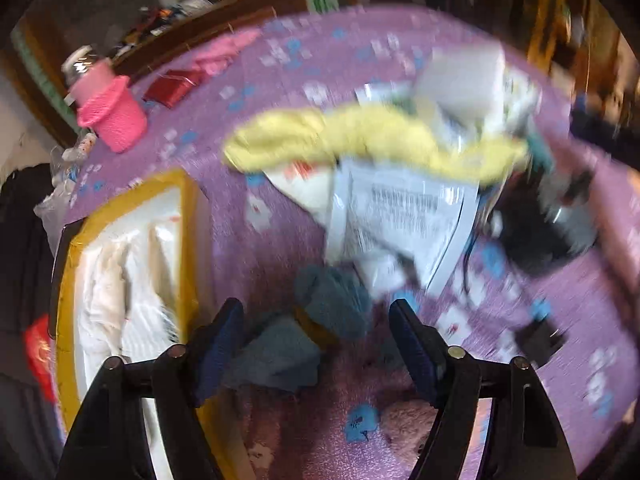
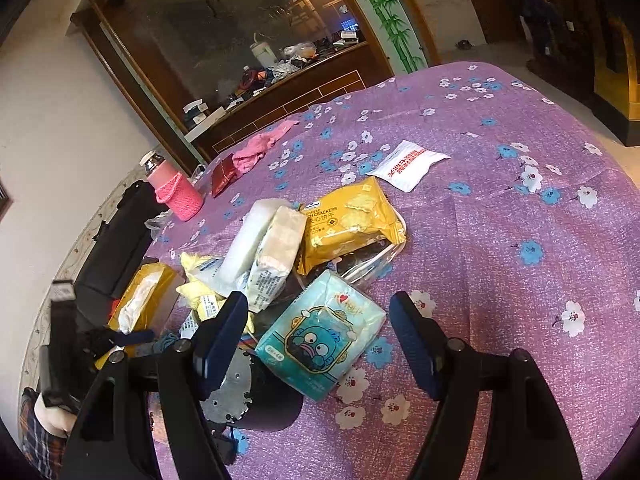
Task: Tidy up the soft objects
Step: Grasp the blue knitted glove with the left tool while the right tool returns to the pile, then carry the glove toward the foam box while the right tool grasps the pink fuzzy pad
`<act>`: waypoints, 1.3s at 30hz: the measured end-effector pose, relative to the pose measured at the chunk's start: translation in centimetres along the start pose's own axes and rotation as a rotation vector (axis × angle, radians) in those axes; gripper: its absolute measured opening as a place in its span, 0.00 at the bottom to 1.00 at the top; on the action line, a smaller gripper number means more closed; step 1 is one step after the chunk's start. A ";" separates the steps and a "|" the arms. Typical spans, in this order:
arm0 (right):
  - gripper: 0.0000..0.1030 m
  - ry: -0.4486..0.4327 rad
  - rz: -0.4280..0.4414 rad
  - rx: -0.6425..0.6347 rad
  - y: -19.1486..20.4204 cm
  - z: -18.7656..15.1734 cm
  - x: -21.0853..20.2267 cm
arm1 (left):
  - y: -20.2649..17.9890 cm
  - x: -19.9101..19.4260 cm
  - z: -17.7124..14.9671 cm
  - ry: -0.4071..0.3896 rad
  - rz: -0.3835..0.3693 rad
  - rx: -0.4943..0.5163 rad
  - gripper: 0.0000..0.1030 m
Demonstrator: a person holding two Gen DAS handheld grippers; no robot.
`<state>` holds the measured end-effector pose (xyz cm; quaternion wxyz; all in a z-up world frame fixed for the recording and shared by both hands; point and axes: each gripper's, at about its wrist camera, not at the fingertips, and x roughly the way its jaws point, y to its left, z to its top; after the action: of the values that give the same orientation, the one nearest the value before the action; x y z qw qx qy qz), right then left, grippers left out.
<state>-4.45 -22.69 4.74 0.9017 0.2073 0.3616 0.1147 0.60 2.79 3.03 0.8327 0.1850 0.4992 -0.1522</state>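
Observation:
In the blurred left wrist view, my left gripper [image 1: 316, 324] is open, its jaws either side of a grey-blue soft cloth [image 1: 316, 328] lying on the purple flowered tablecloth [image 1: 248, 240]. A yellow cloth [image 1: 360, 140] lies across a pile of packets [image 1: 400, 216] further off. In the right wrist view, my right gripper [image 2: 320, 320] is open and empty just above a teal tissue pack [image 2: 324, 340]. The yellow cloth [image 2: 196, 294] shows at the left of the pile there, and a pink cloth [image 2: 256, 148] lies at the table's far edge.
A yellow tissue box [image 1: 128, 272] sits left of the left gripper. A pink-sleeved bottle [image 2: 174, 192], a red packet [image 2: 224, 176], a yellow cracker bag [image 2: 348, 224], white packets [image 2: 264, 248] and a white sachet [image 2: 408, 166] lie on the table. A black device [image 2: 248, 392] sits near the right gripper.

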 end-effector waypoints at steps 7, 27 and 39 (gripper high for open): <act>0.70 0.018 -0.070 -0.020 0.2 -0.2 0.6 | -0.9 -2.1 -1.3 -0.023 -0.110 -0.025 0.41; 0.71 -0.018 -0.285 -0.114 1.0 -0.6 0.6 | -2.6 0.5 -0.1 -0.050 -0.099 -0.091 0.35; 0.71 0.001 -0.234 -0.093 0.7 -0.6 1.0 | 0.9 -7.0 -3.6 -0.285 -0.197 -0.296 0.35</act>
<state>-4.20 -21.57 4.03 0.9174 0.1215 0.3781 0.0257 -5.01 5.75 7.84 0.8940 -0.0125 0.4090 -0.1826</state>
